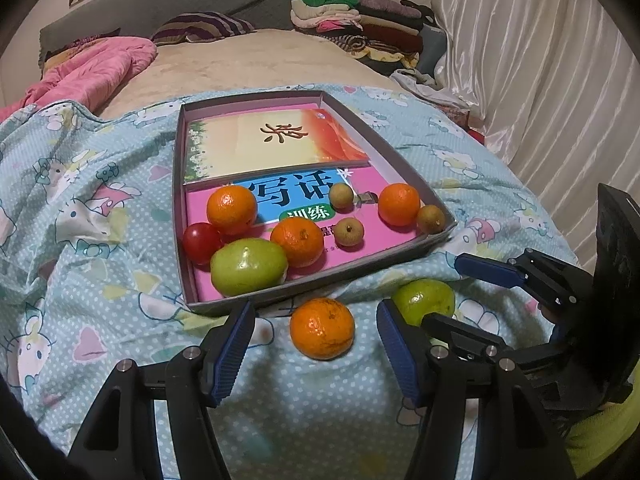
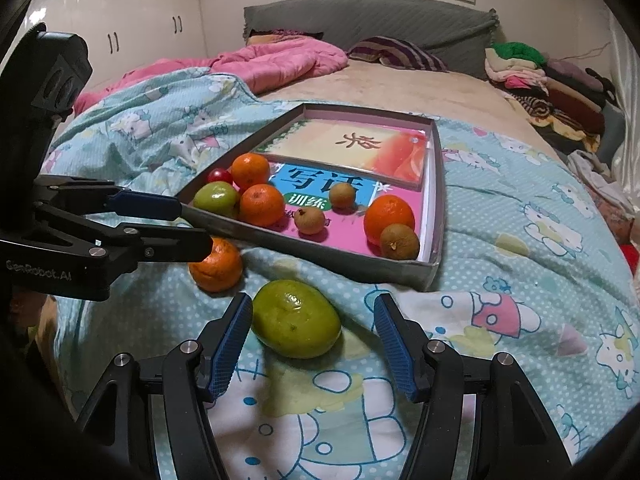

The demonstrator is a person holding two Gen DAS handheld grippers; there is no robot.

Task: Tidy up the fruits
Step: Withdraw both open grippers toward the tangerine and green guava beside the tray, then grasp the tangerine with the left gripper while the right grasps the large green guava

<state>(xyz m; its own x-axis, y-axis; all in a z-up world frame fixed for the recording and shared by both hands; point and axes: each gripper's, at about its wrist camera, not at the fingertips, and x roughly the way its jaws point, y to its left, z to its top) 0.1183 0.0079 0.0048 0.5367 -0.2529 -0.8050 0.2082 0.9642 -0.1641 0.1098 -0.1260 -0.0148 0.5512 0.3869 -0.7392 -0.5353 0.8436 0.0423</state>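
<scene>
A grey box lid [image 1: 362,266] [image 2: 344,258] lies on the bed with books inside and several fruits: oranges, small brown fruits, a green fruit [image 1: 248,266] and a red one [image 1: 201,242]. Outside it, on the blanket, lie a loose orange [image 1: 322,328] [image 2: 216,266] and a loose green fruit [image 2: 296,324] [image 1: 424,300]. My left gripper [image 1: 316,348] is open with the loose orange between its fingers, untouched. My right gripper [image 2: 314,338] is open around the loose green fruit, its left pad close to it.
The blue cartoon-print blanket [image 2: 520,240] covers the near bed. A pink quilt [image 1: 92,72] and striped pillow [image 1: 200,26] lie at the far end. Folded clothes [image 1: 352,24] are stacked by the white curtain [image 1: 540,60]. Cupboards [image 2: 120,20] stand at left.
</scene>
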